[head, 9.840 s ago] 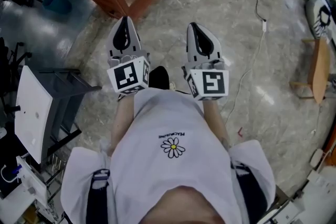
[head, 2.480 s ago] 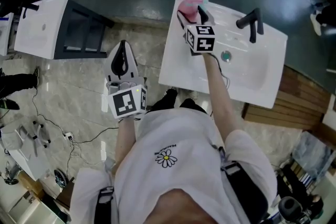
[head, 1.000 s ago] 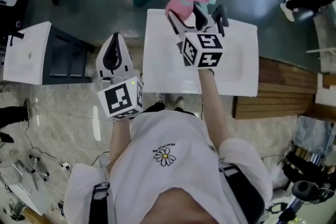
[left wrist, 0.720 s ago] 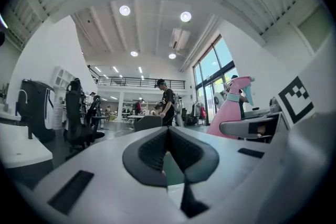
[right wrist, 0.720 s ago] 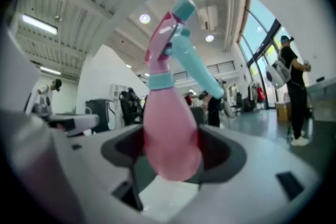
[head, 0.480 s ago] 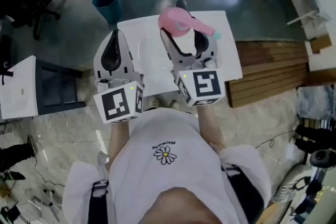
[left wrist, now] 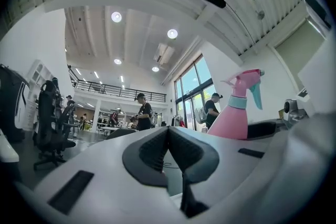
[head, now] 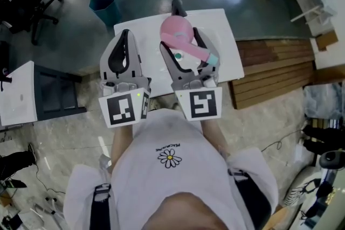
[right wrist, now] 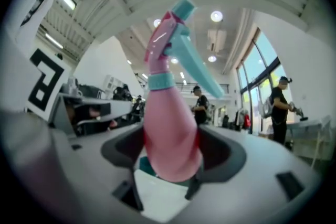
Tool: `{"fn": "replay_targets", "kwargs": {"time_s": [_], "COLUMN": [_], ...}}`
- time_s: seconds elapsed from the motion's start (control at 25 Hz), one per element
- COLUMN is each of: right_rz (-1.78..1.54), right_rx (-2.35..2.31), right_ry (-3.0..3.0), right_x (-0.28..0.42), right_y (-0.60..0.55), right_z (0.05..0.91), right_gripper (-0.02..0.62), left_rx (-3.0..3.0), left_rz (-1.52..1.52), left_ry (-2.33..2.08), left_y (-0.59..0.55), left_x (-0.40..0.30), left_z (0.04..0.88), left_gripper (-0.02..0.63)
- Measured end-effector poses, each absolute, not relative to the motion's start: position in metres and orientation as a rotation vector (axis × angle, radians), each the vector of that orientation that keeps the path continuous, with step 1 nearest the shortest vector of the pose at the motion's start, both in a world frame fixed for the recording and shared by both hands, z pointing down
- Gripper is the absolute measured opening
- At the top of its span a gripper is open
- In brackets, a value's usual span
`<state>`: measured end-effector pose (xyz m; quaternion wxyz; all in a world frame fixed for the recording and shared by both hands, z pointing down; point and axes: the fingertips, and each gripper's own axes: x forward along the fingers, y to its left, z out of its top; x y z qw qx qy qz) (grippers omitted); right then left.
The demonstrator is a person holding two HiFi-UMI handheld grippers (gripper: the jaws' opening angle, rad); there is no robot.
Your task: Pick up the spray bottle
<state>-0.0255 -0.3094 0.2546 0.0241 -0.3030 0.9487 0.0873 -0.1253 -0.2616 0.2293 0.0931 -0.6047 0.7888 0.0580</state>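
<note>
The right claw [head: 181, 41] is squeezed shut on the pink spray bottle [right wrist: 169, 136], gripping its fat lower part. The bottle is up in the air above the white desk [head: 225, 54]. It leans over, with its blue trigger pointing to 5 o'clock, toward the person. The left claw [left wrist: 168, 132] is at 9 o'clock from the bottle. Its two sides are pressed together with nothing in them.

I think the picking up is almost done. The next move only needs a tight, steady hold so the smooth bottle does not slip.

A few seconds ago the bottle stood on the far corner of the desk. Half a second ago its trigger pointed to 3 o'clock.
</note>
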Motion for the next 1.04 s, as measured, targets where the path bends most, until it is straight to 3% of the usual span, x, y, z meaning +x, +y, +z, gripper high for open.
{"fn": "replay_targets", "kwargs": {"time_s": [1.04], "right_rz": [0.175], "right_rx": [-0.951], "right_ry": [2.917], "right_x": [-0.009], "right_y": [-0.322], "right_z": [0.255], "right_gripper": [0.328], "left_rx": [-1.703], "left_rz": [0.147], "left_ry": [2.402], "left_y": [-0.253], "left_x": [-0.134], "left_z": [0.234], "left_gripper": [0.021]}}
